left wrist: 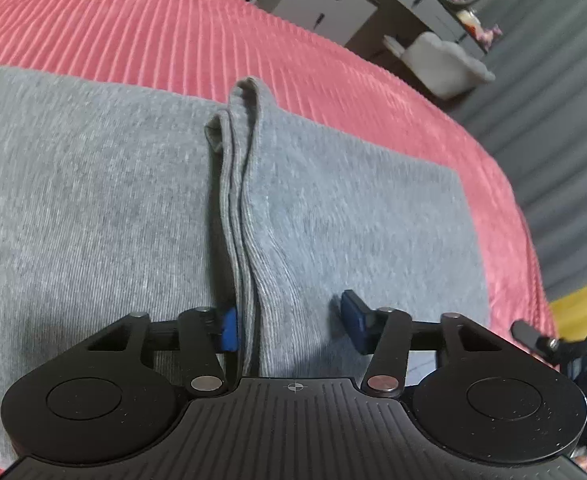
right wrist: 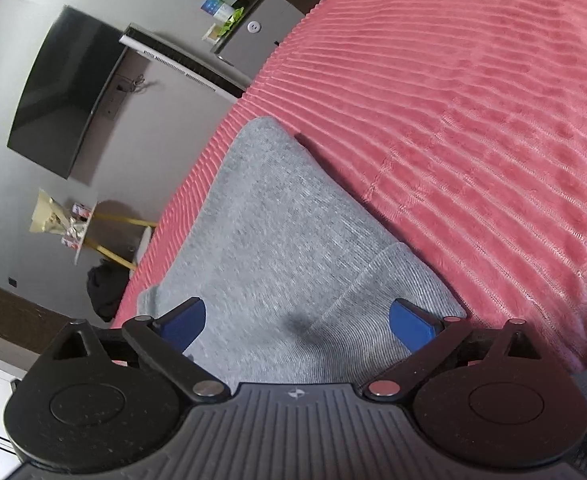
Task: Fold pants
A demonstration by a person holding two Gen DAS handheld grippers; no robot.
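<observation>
Grey knit pants [left wrist: 93, 208] lie on a pink ribbed bedspread [left wrist: 173, 28]. In the left wrist view a ribbed cuff edge [left wrist: 241, 184] runs up between the fingers of my left gripper [left wrist: 293, 324], whose blue pads [left wrist: 229, 330] stand apart with the cloth bunched between them. In the right wrist view the pants [right wrist: 277, 216] lie folded, with a ribbed cuff [right wrist: 377, 300] near the right pad. My right gripper [right wrist: 299, 326] is open wide just above the cloth, holding nothing.
The bedspread [right wrist: 473, 120] stretches far to the right. Beyond the bed's edge stand a grey cabinet [left wrist: 325, 8], a white chair [left wrist: 445, 64], a dark wall TV [right wrist: 65, 92] and a small table with yellow legs [right wrist: 105, 236].
</observation>
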